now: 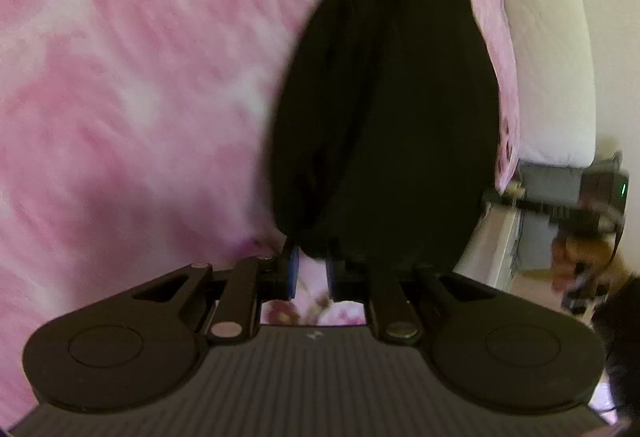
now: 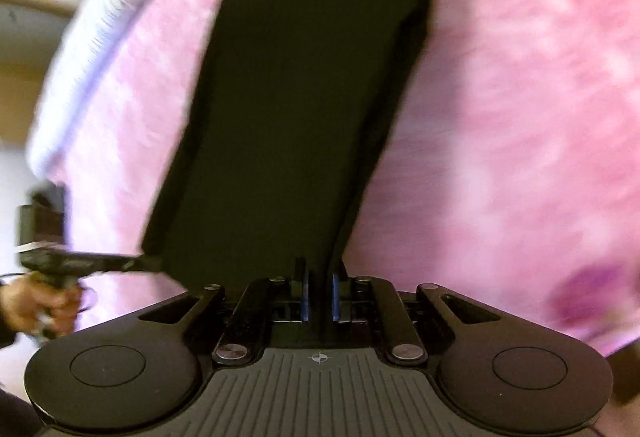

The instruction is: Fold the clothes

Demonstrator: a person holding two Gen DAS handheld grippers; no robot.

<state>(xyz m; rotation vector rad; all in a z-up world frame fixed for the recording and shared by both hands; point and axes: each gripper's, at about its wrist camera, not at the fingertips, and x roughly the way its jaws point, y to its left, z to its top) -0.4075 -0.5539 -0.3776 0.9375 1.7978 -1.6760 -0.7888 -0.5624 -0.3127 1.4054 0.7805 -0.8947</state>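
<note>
A black garment (image 1: 384,97) (image 2: 296,97) is held up, stretched between both grippers, above a pink fuzzy blanket (image 1: 140,77) (image 2: 520,117). My left gripper (image 1: 312,257) has its blue pads nearly together, pinching the garment's near edge. In the right wrist view it (image 2: 150,261) grips the garment's lower left corner. My right gripper (image 2: 320,273) is shut on the near edge too, with dark cloth between its pads. From the left wrist view it (image 1: 490,195) reaches the garment's right side. The cloth hangs in a long folded panel away from both cameras.
The pink blanket covers a bed with a white mattress edge (image 1: 540,37) (image 2: 100,37) along one side. A person's hands (image 1: 576,257) (image 2: 36,305) hold the gripper handles. Both views are motion-blurred. A cream wall lies beyond the bed.
</note>
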